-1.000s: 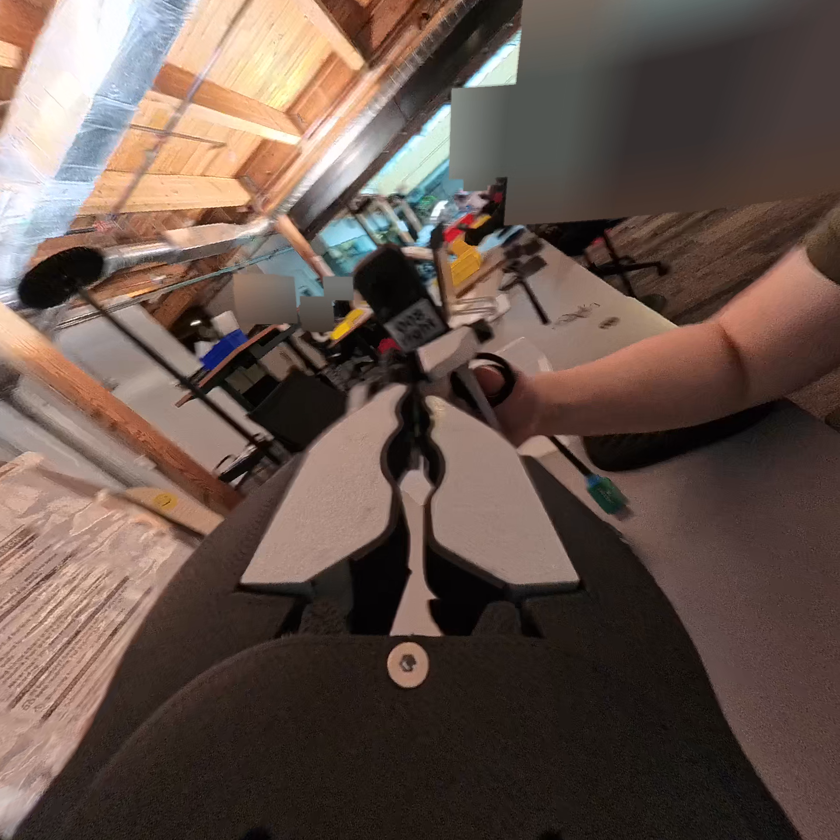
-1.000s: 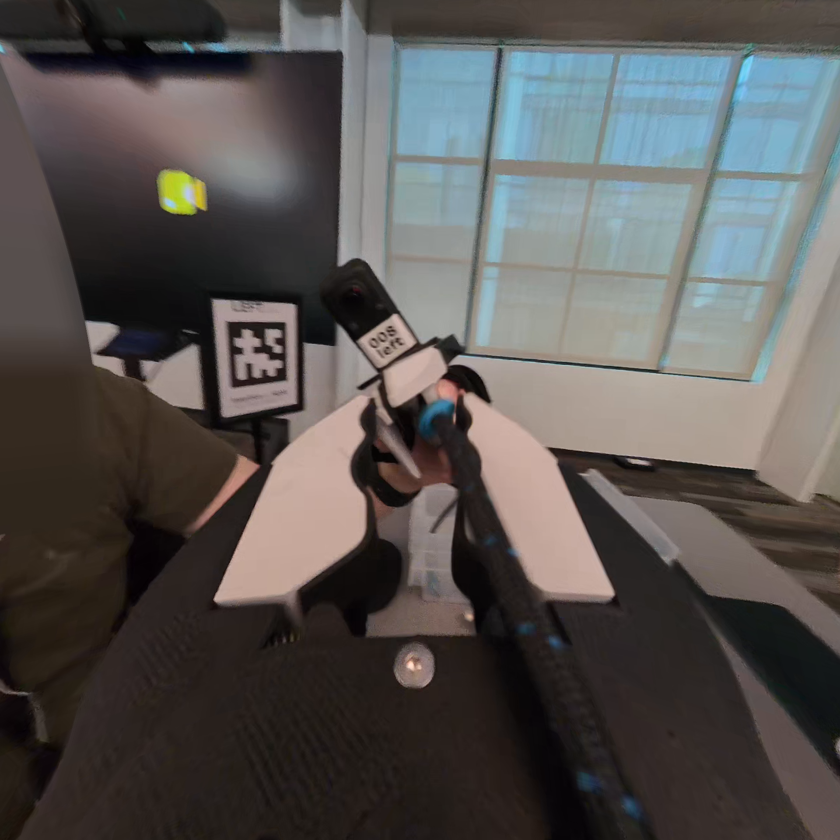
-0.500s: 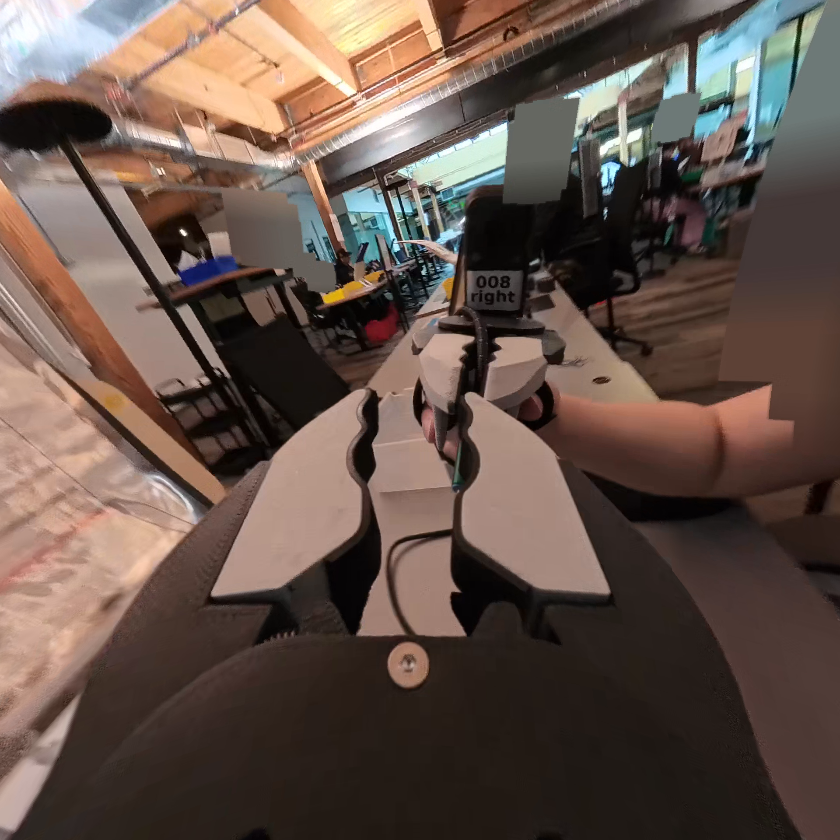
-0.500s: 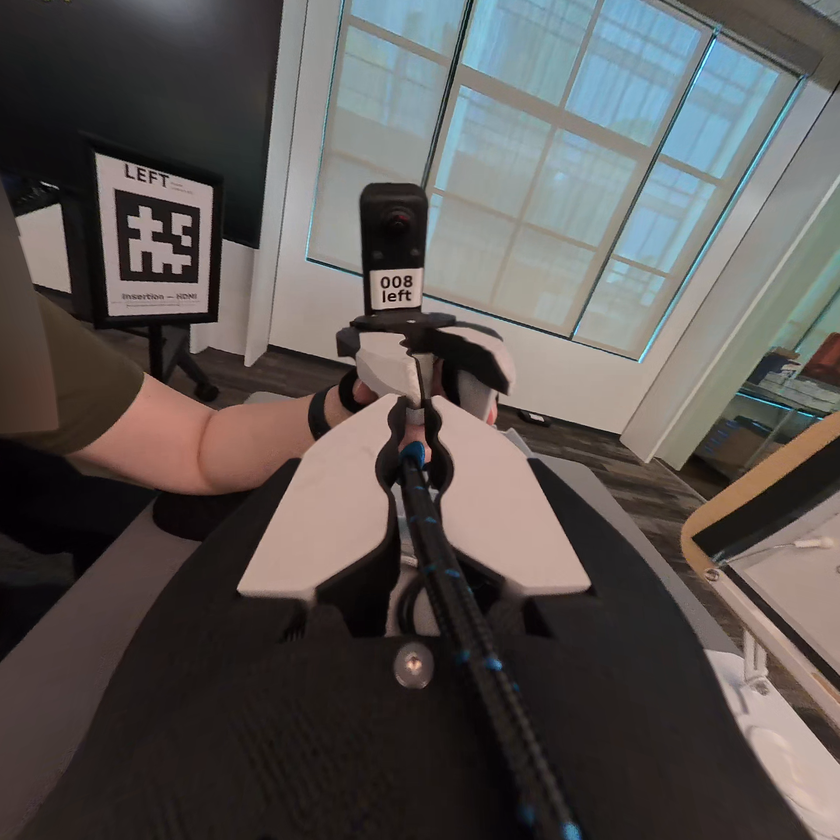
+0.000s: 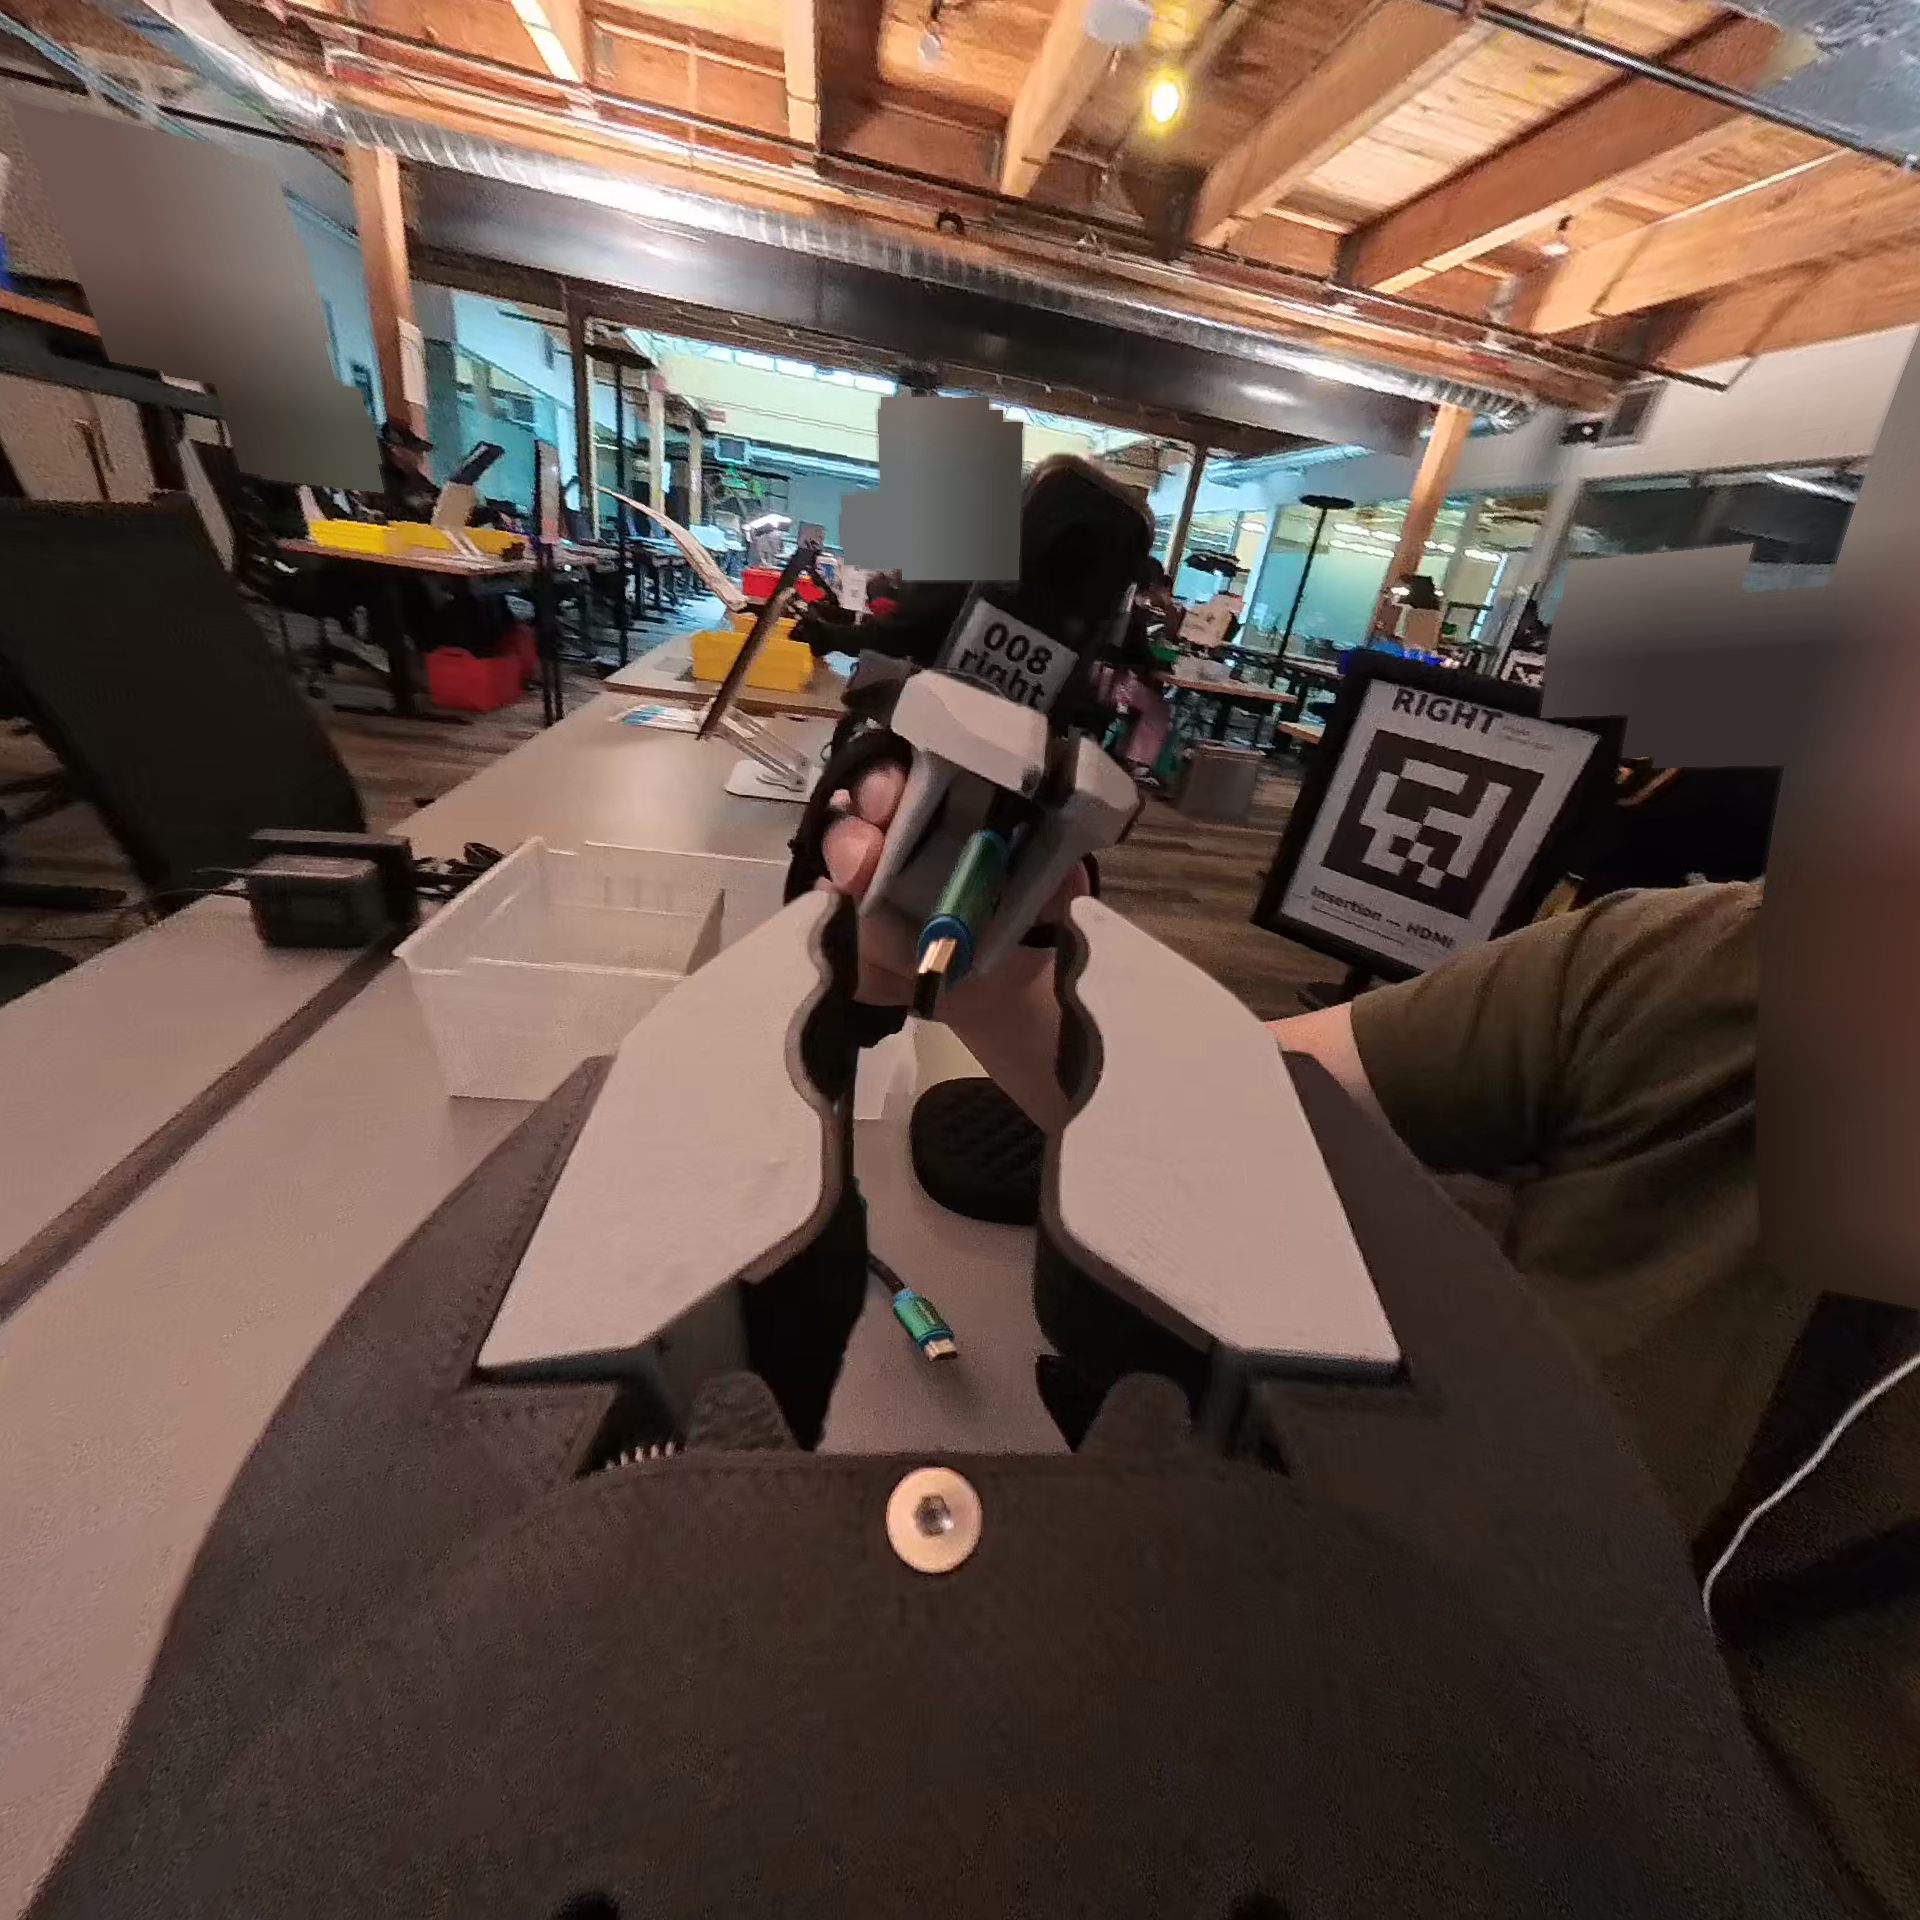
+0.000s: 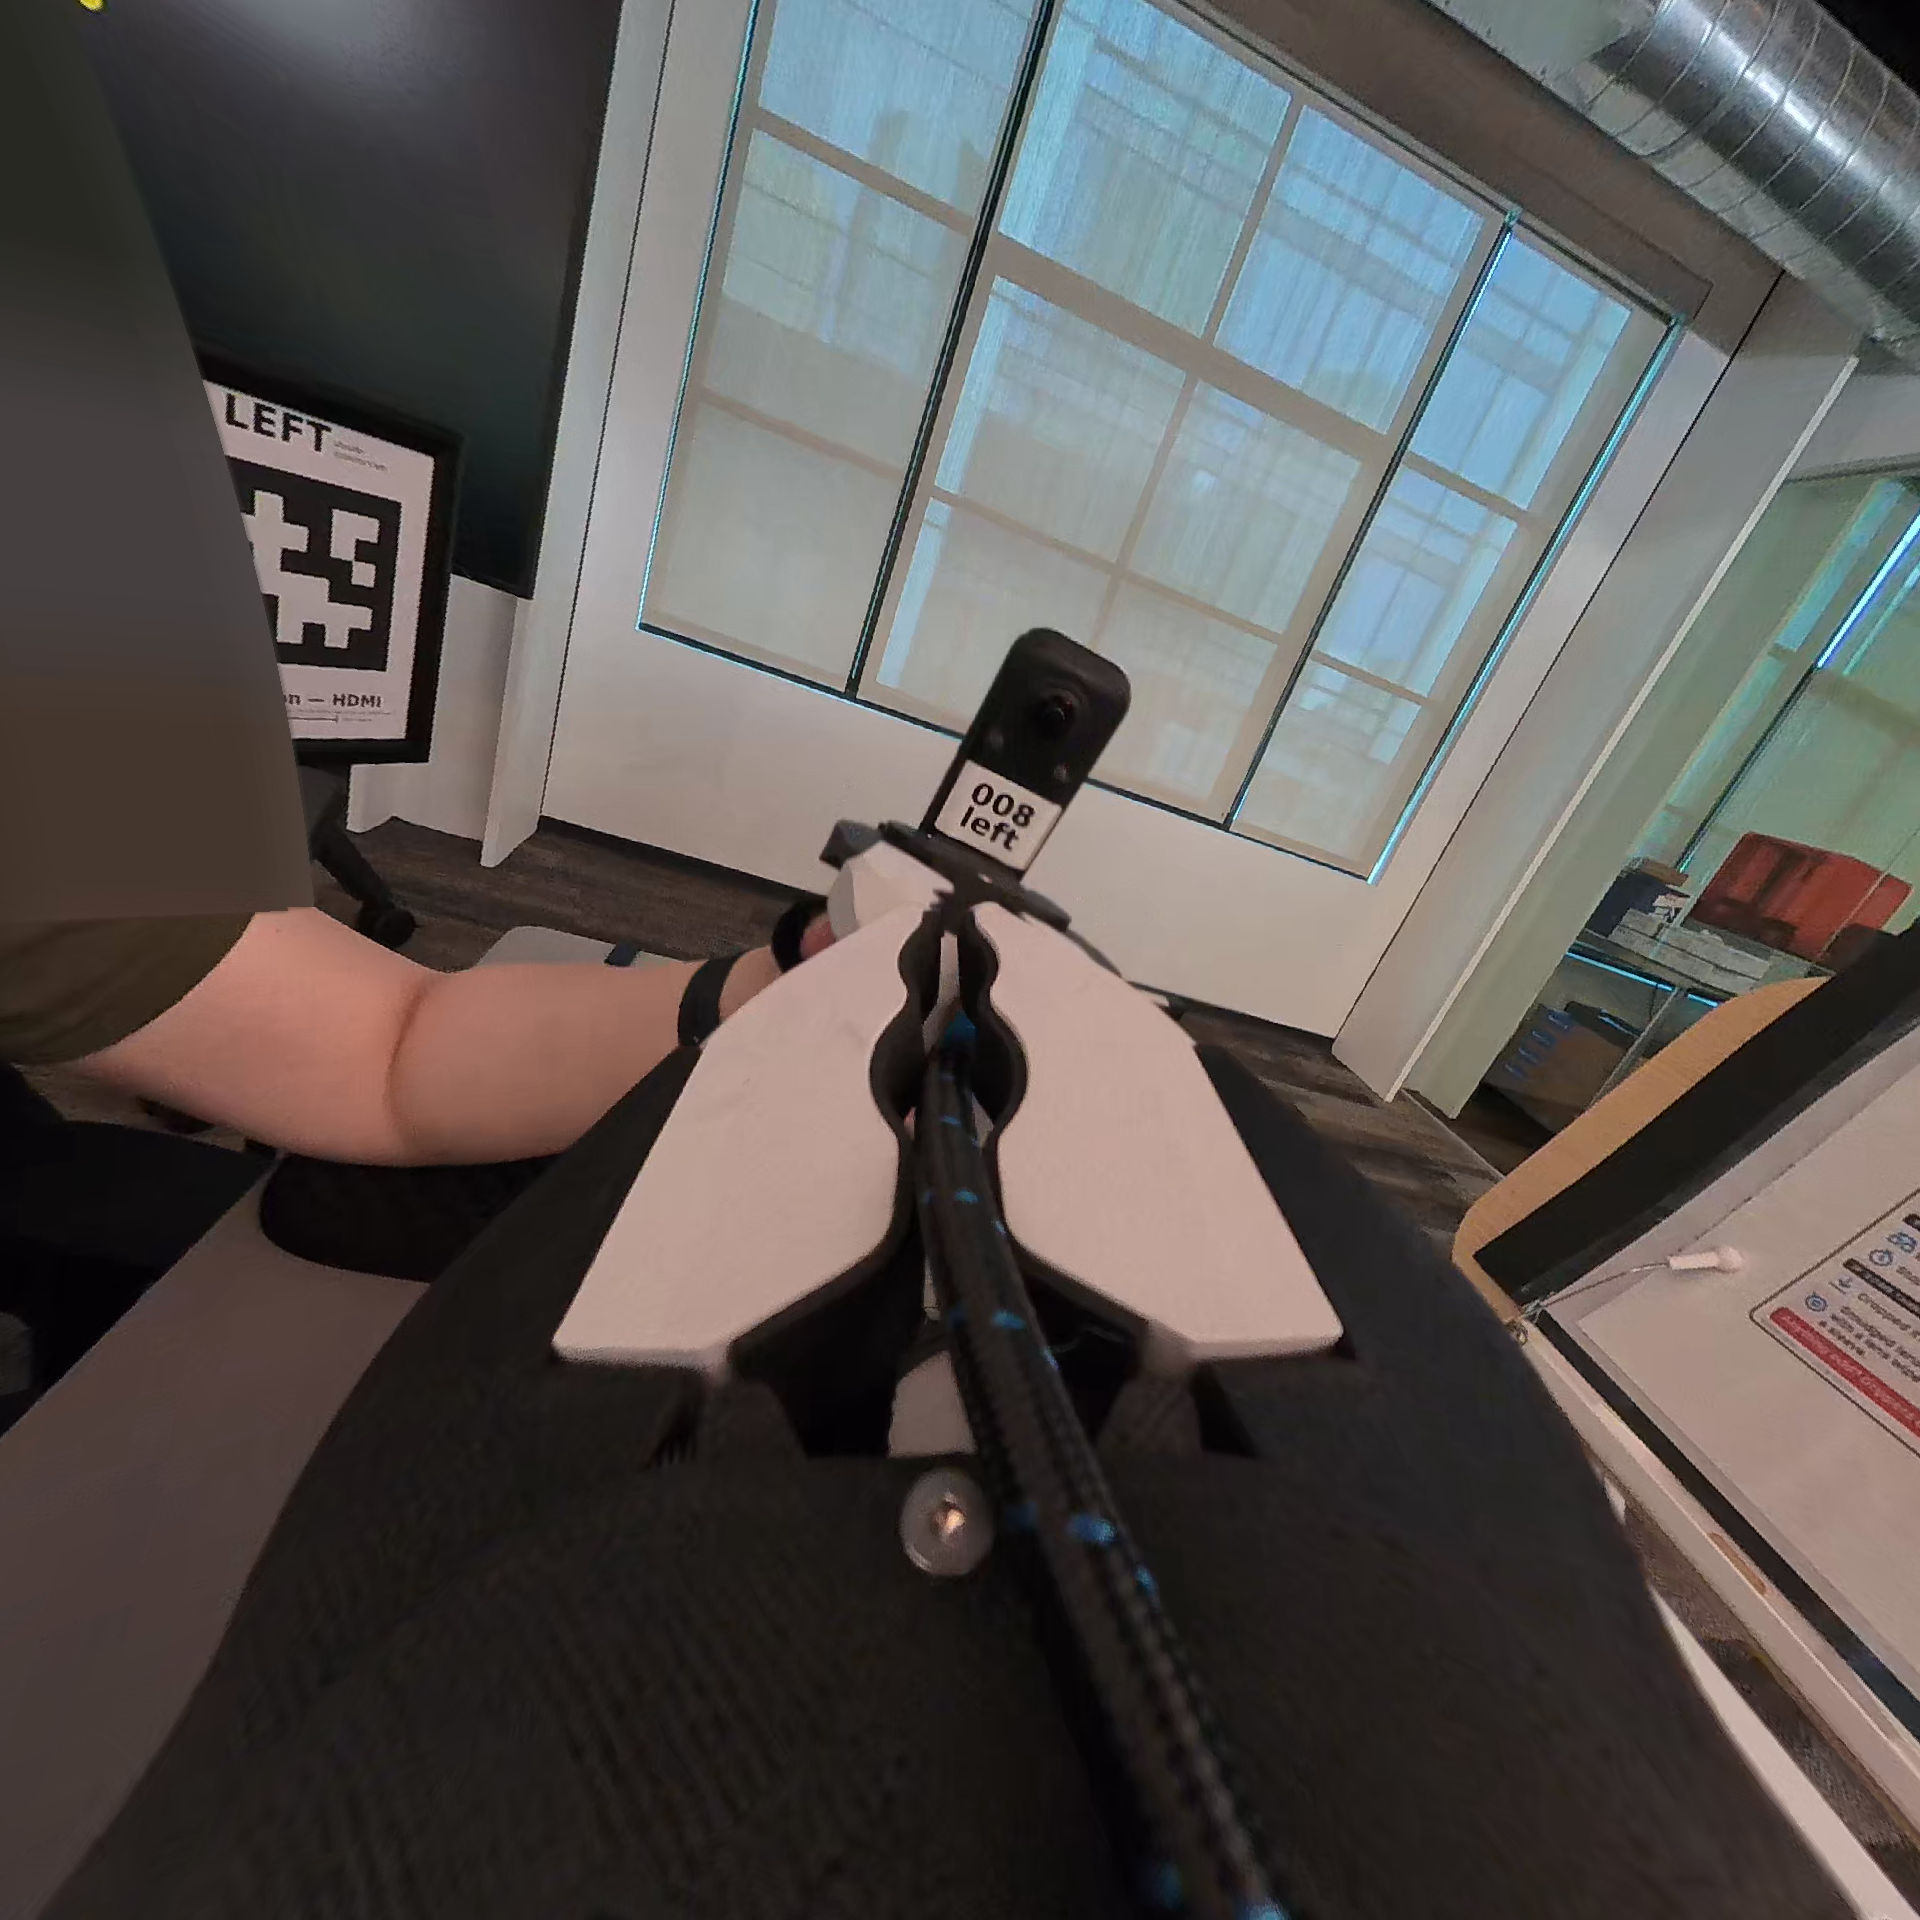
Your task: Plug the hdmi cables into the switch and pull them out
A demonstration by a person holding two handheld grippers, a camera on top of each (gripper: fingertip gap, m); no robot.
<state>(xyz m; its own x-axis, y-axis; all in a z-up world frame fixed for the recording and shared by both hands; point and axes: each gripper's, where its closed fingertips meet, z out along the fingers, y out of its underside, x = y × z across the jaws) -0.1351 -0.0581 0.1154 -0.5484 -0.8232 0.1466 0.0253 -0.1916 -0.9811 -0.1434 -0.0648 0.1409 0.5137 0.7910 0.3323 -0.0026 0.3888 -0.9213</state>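
Observation:
My left gripper [image 5: 951, 920] is open and empty, held above the grey table [image 5: 208, 1299]. Straight ahead of it, my right gripper [image 5: 982, 883] faces it, shut on a green HDMI plug [image 5: 961, 899] with its gold tip pointing down toward me. In the right wrist view my right gripper [image 6: 945, 935] is shut on that plug [image 6: 956, 1034]. Its black braided cable [image 6: 997, 1351] runs back over the gripper body. The left gripper [image 6: 883, 883] shows just beyond. A second green HDMI plug [image 5: 925, 1325] lies on the table between my left fingers. I see no switch.
A clear plastic bin [image 5: 561, 956] stands on the table to the left, with a black power adapter [image 5: 322, 883] behind it. A black pad [image 5: 977, 1148] lies under the person's forearm [image 6: 416, 1049]. A framed marker sign [image 5: 1434, 821] stands at the right. A whiteboard edge [image 6: 1714, 1299] is at the right.
My left gripper went from shut to wide open and its view swung level. My right gripper kept its hold on the plug and came closer to the left gripper.

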